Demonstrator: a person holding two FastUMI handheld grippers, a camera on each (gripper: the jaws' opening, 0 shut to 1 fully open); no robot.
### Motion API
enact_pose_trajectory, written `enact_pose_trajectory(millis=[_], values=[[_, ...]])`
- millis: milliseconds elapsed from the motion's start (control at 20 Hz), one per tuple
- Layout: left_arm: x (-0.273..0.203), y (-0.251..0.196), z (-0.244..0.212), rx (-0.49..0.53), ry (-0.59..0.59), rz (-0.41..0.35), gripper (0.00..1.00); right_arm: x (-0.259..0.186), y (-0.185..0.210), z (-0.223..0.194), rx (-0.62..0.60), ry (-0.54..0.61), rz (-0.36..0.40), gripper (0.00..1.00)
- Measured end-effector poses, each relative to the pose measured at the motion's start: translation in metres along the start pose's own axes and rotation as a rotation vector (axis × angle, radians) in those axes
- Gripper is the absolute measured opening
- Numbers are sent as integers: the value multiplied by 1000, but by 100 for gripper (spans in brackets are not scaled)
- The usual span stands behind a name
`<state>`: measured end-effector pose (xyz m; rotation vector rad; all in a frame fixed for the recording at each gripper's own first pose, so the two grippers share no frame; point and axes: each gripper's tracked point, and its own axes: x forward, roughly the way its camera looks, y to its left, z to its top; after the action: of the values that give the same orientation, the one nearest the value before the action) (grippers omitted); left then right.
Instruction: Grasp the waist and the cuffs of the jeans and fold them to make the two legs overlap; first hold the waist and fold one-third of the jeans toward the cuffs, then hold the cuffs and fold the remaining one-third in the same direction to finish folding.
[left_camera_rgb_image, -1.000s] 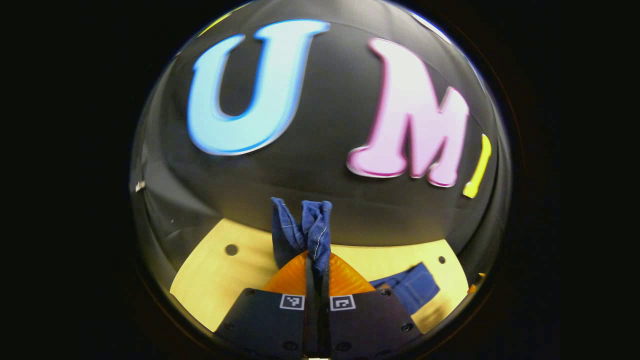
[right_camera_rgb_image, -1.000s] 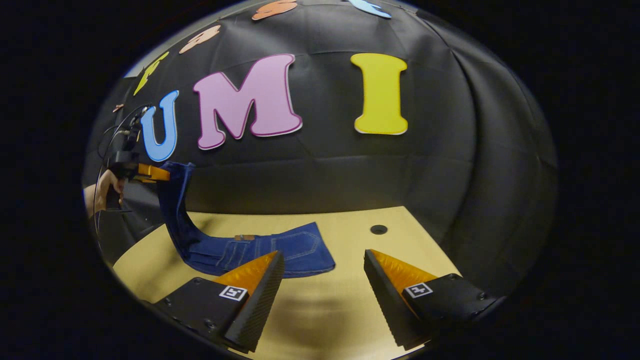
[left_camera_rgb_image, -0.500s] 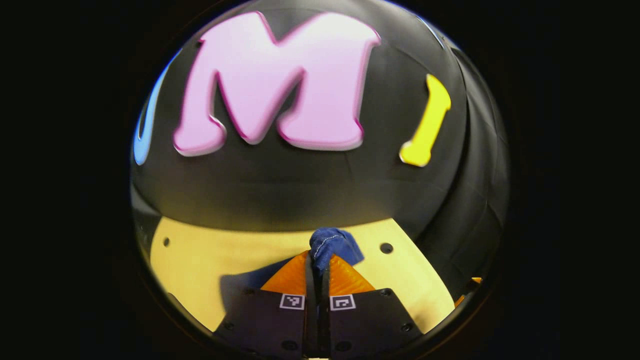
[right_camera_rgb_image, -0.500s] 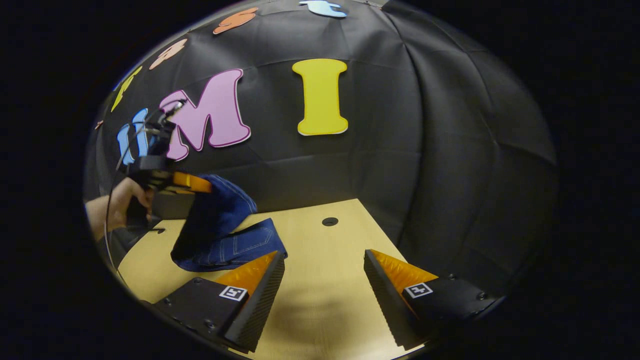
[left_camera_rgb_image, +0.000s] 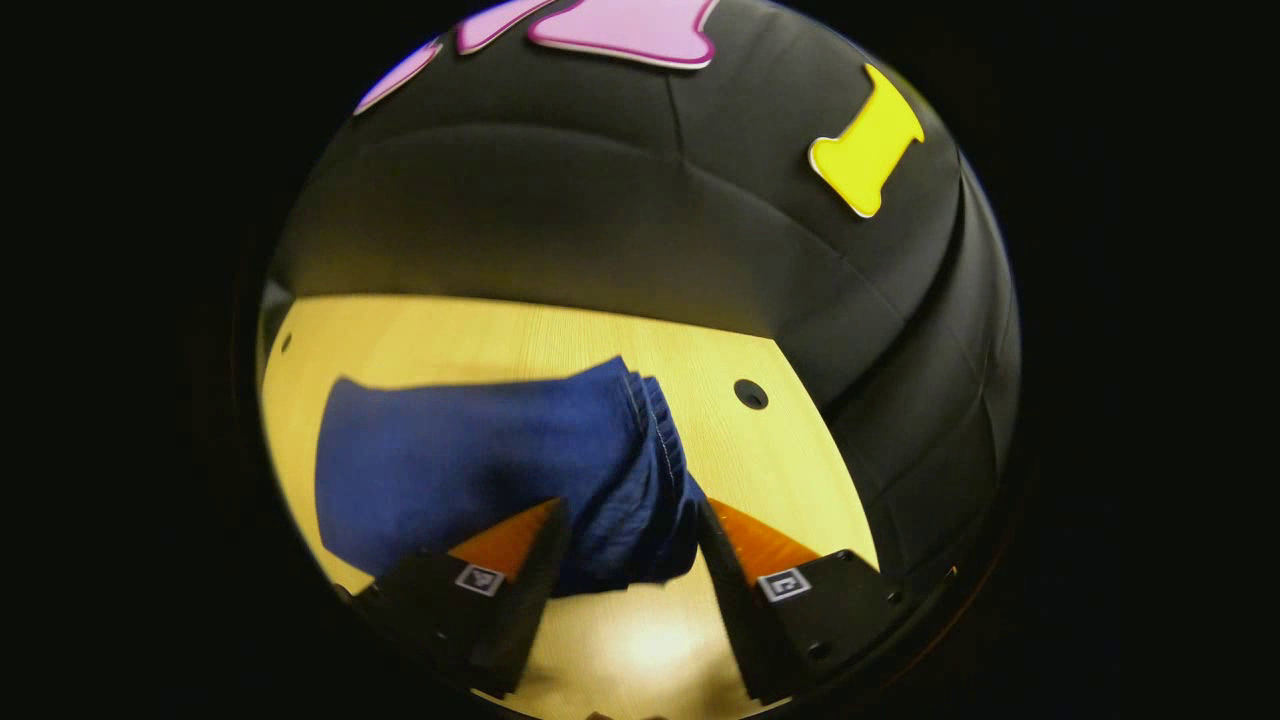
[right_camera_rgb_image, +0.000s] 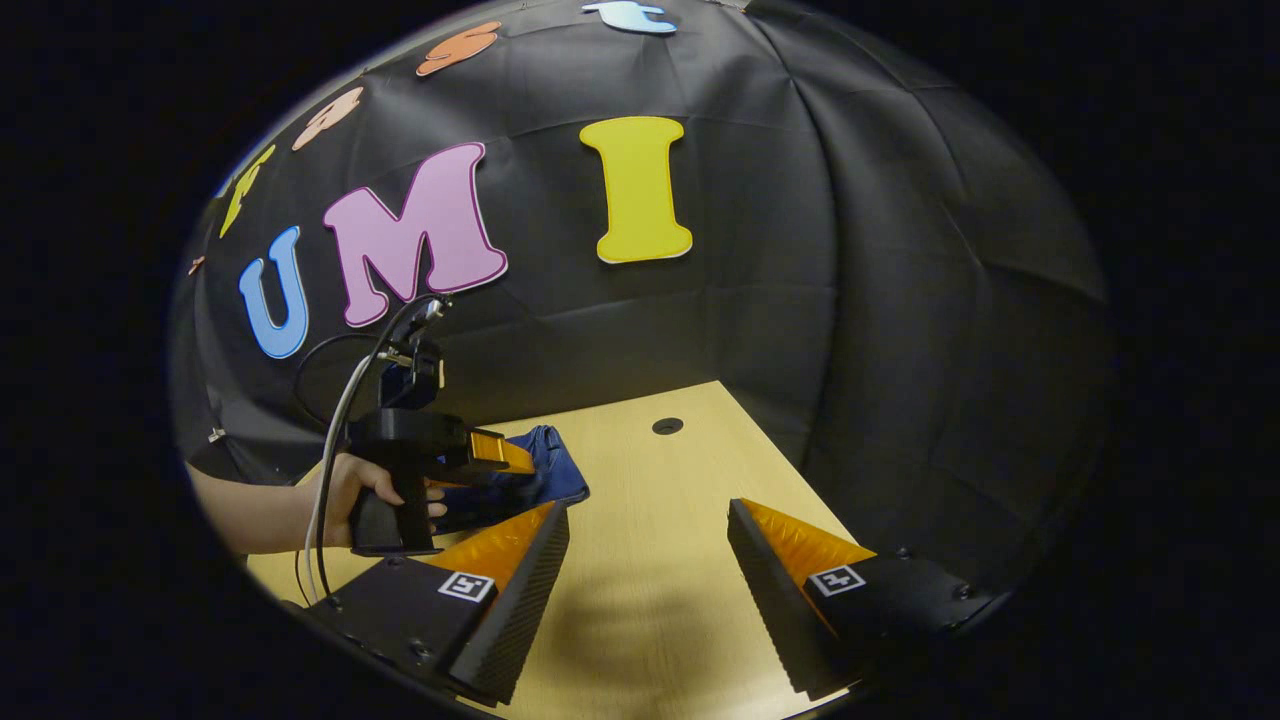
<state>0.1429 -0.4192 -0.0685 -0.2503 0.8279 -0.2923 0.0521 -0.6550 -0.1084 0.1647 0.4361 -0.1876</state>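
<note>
The left hand-held gripper (left_camera_rgb_image: 628, 545) is spread open astride the cuff end of the folded jeans (left_camera_rgb_image: 480, 470) on the bench (left_camera_rgb_image: 780, 450); lift straight off without snagging. The right hand-held gripper (right_camera_rgb_image: 648, 560) hangs open, empty.

This is a recording booth, a staged test setup and no lived-in home: a wrinkled black cloth wall (right_camera_rgb_image: 800, 250) closes in a pale wooden bench (right_camera_rgb_image: 650, 560) with round holes drilled near its far edge (right_camera_rgb_image: 667, 426), and a cabled handheld device (right_camera_rgb_image: 405, 450) is in use.
</note>
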Motion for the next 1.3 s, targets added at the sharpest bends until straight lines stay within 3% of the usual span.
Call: enact_pose_trajectory(millis=[50,150,200,250,300,550,750,1100,1300], values=[[-9,7,0,-4,-19,5,77,-1,1,1,-2,1,5,98],[-39,21,10,7,-74,18,80,-8,9,8,-6,-5,22,98],[-58,27,18,20,-113,21,76,-14,18,10,-10,-9,27,98],[-78,32,26,39,-155,20,82,-22,28,12,-14,-14,34,98],[-101,36,35,66,-197,20,82,-26,35,18,-18,-20,42,98],[-244,53,69,199,-404,44,81,-60,85,62,-62,-73,95,98],[-374,76,78,227,-560,74,81,-108,131,100,-65,-141,133,98],[-553,132,42,195,-725,133,81,-202,198,111,-113,-211,206,98],[-595,166,-13,132,-755,195,81,-250,224,94,-165,-247,208,98]])
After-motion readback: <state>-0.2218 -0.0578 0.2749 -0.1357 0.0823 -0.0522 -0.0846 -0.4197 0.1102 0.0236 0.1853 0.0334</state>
